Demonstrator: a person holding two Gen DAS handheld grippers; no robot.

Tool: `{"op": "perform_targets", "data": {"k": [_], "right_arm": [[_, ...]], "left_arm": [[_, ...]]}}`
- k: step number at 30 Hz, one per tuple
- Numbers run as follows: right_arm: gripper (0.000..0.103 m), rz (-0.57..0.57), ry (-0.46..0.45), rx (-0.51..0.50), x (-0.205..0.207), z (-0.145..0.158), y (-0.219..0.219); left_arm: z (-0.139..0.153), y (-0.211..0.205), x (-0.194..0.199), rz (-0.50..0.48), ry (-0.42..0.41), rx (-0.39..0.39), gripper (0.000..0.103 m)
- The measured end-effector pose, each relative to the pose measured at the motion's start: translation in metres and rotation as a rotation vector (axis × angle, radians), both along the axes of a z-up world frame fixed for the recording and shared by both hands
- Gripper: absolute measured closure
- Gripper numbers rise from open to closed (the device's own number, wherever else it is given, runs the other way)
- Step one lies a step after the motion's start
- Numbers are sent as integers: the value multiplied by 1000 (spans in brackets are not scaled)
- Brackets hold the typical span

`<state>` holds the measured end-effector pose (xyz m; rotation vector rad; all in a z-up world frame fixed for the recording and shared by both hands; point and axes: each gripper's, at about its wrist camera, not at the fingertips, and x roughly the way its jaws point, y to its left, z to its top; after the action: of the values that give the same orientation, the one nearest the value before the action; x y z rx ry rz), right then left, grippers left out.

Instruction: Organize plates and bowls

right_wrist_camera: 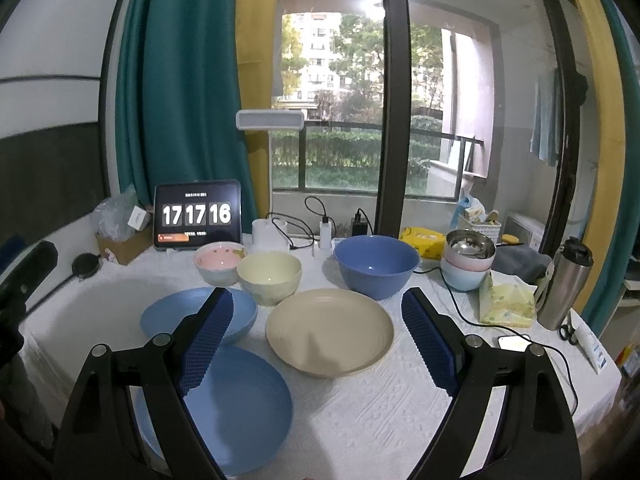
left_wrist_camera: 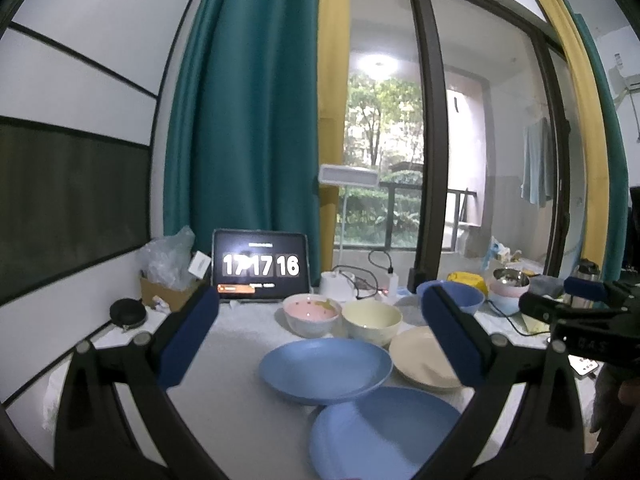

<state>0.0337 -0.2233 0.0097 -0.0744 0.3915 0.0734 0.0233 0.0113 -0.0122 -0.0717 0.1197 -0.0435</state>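
R gripper (right_wrist_camera: pixel 318 334) hangs above the table w/ jaws spread wide, holding nothing; its ribbed blue pads (right_wrist_camera: pixel 208 336) frame the plates below. L gripper (left_wrist_camera: pixel 320 340) likewise gapes wide and empty, smooth navy pads (left_wrist_camera: pixel 190 340) on black arms.

Nearest, at 7 o'clock in the right wrist view, a flat round blue plate (right_wrist_camera: pixel 240 404), matte, lying face up. Just beyond it at 10 o'clock a 2nd blue plate (right_wrist_camera: pixel 188 312), same look, its rim close to the 1st one's; whether they overlap I can't tell. At centre a beige plate (right_wrist_camera: pixel 330 330), round w/ faint concentric ridges, face up, apart from the blue ones.

Behind, 3 bowls stand upright, mouths up: pink-inside bowl (right_wrist_camera: pixel 219 264) at 11 o'clock, pale yellow bowl (right_wrist_camera: pixel 269 276) just beside it, and a bigger deep blue bowl (right_wrist_camera: pixel 376 266) at 1 o'clock. All sit on a white embossed tablecloth (right_wrist_camera: pixel 380 400).

Farther right, a stack of pastel bowls (right_wrist_camera: pixel 468 264) w/ a steel one on top, then a steel tumbler (right_wrist_camera: pixel 564 284) at 3 o'clock. At the back a tablet (right_wrist_camera: pixel 197 215) reads 17 17 16.
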Motion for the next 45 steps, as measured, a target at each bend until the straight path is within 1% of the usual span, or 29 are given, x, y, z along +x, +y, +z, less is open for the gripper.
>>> {"op": "perform_targets", "data": {"k": [5, 11, 17, 20, 23, 25, 26, 27, 29, 36, 38, 40, 43, 45], "right_arm": [[14, 12, 20, -14, 12, -7, 1], [14, 37, 74, -22, 37, -21, 8], [18, 66, 136, -31, 65, -36, 20], [22, 77, 168, -37, 79, -44, 26], [23, 89, 198, -42, 92, -53, 33], [31, 100, 232, -43, 103, -60, 40], [35, 102, 241, -46, 108, -62, 42], [36, 105, 254, -47, 112, -65, 44], [38, 114, 277, -49, 121, -71, 49], [42, 146, 353, -48, 147, -88, 64], [44, 156, 379, -46, 154, -93, 68], [48, 169, 399, -46, 160, -97, 72], [50, 192, 434, -32, 169, -103, 76], [51, 206, 467, -4, 174, -106, 76]], "left_arm": [[-8, 2, 15, 12, 34, -2, 1], [-23, 5, 40, 35, 93, -5, 1], [-45, 12, 70, 44, 172, -10, 1], [-55, 15, 85, 50, 207, -12, 1], [-65, 22, 101, 57, 248, -19, 1], [-72, 25, 111, 62, 272, -21, 2], [-74, 26, 115, 63, 282, -22, 3], [-78, 29, 120, 64, 295, -25, 5], [-84, 32, 129, 67, 319, -28, 11], [-106, 44, 155, 80, 405, -49, 16], [-111, 46, 162, 83, 437, -49, 26], [-118, 51, 171, 81, 478, -65, 30], [-127, 57, 182, 84, 533, -92, 34], [-133, 60, 187, 84, 568, -109, 40]]}}
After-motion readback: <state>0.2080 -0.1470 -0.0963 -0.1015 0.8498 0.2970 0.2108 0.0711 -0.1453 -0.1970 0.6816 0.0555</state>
